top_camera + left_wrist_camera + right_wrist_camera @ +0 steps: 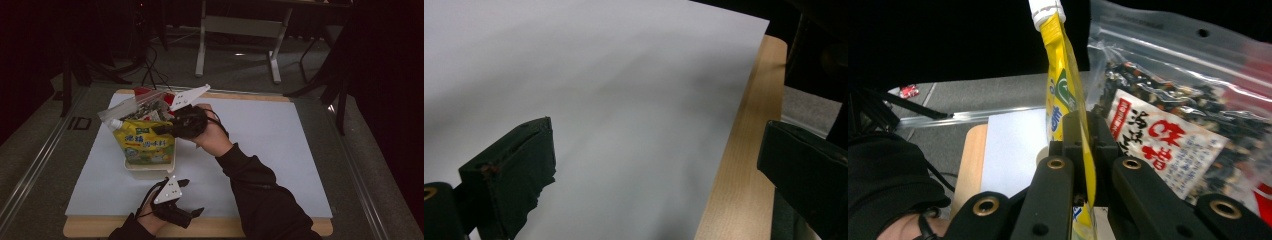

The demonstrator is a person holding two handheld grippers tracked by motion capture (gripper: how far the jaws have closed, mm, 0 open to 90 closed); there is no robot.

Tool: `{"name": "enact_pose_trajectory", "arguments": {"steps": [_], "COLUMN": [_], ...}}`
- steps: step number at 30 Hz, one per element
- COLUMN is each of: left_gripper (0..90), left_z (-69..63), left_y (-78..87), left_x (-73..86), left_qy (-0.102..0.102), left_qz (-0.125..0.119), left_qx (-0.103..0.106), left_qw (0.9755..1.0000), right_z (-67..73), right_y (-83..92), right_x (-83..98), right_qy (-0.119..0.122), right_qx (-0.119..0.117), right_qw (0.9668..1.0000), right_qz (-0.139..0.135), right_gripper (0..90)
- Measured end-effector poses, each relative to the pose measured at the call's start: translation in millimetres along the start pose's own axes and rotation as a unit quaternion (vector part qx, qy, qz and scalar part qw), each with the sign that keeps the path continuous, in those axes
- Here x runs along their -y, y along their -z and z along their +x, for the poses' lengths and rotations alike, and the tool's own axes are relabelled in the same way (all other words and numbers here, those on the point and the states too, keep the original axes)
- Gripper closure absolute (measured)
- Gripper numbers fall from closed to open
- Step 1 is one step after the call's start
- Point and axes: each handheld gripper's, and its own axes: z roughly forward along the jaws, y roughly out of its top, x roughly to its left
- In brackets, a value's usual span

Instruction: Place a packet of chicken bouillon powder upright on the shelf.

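Item: yellow pouch [1060, 95], white cap uppermost, pinched flat between my right gripper's [1083, 150] jaws, which are closed tight on its thin edge at centre frame of the right gripper view. In the high view the pouch [144, 142] stands left of centre in a white tub [150, 169], with a clear zip bag [137, 107] of dark dried stuff just behind it, touching or nearly so. Left gripper [186, 199]: lower centre of the high view, jaws spread wide, nothing between them, hovering over the white sheet [624, 100] near the table's wooden edge [744, 165]. Handling note, as I judge it: the grip sits on soft film, so I should move the pouch slowly and upright, keep the cap up, clear the bag, and steady the tub with the left if it drags.
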Motion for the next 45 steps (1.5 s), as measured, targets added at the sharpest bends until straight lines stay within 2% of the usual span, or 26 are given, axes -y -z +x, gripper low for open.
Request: {"name": "enact_pose_trajectory", "arguments": {"steps": [4, 7, 13, 15, 22, 28, 34, 37, 39, 42, 45], "left_gripper": [3.3, 3.3, 3.3, 3.3, 3.3, 3.3, 3.3, 3.3, 3.3, 3.3, 3.3], "left_z": [1.6, 2.0, 1.3, 1.5, 1.9, 1.6, 1.6, 1.7, 1.9, 2.5, 2.8], "left_y": [0.3, 1.0, 0.0, 0.1, 0.1, -0.2, -1.1, -0.7, -0.4, -0.7, -1.0], "left_x": [1.0, 0.7, 1.2, 1.2, 1.6, 1.7, 2.0, 1.7, 1.6, 1.4, 1.3], "left_qy": [0.003, -0.003, -0.004, -0.002, -0.001, -0.002, -0.002, -0.004, -0.004, -0.006, -0.004], "left_qz": [0.005, 0.005, 0.007, 0.006, 0.007, 0.008, 0.009, 0.007, 0.007, 0.007, 0.007], "left_qx": [-0.003, -0.005, -0.004, -0.003, -0.004, -0.003, -0.004, -0.005, -0.005, -0.005, -0.006], "left_qw": [1.0000, 1.0000, 1.0000, 1.0000, 1.0000, 1.0000, 0.9999, 1.0000, 1.0000, 0.9999, 0.9999], "right_z": [-0.1, -0.4, -0.8, -1.3, -3.8, -8.2, -10.3, -7.6, -6.5, -3.4, -1.2], "right_y": [-12.4, -17.8, -25.2, -28.4, -39.6, -40.9, -38.1, -37.1, -34.1, -26.6, -18.2], "right_x": [1.6, 4.6, 10.2, 13.4, 29.9, 44.9, 50.8, 49.0, 48.5, 48.9, 51.4], "right_qy": [0.002, -0.001, -0.007, -0.009, -0.026, -0.040, -0.043, -0.038, -0.041, -0.036, -0.028], "right_qx": [-0.006, -0.011, -0.019, -0.014, -0.020, -0.021, -0.019, -0.012, -0.013, 0.002, 0.015], "right_qw": [0.9999, 0.9998, 0.9998, 0.9998, 0.9993, 0.9989, 0.9988, 0.9990, 0.9990, 0.9993, 0.9994], "right_qz": [0.010, 0.016, 0.009, 0.011, 0.019, 0.013, 0.013, 0.020, 0.015, 0.009, 0.010], "right_gripper": [89.9, 89.9, 89.9, 89.9, 89.8, 89.7, 89.2, 83.6, 78.2, 67.8, 62.3]}}
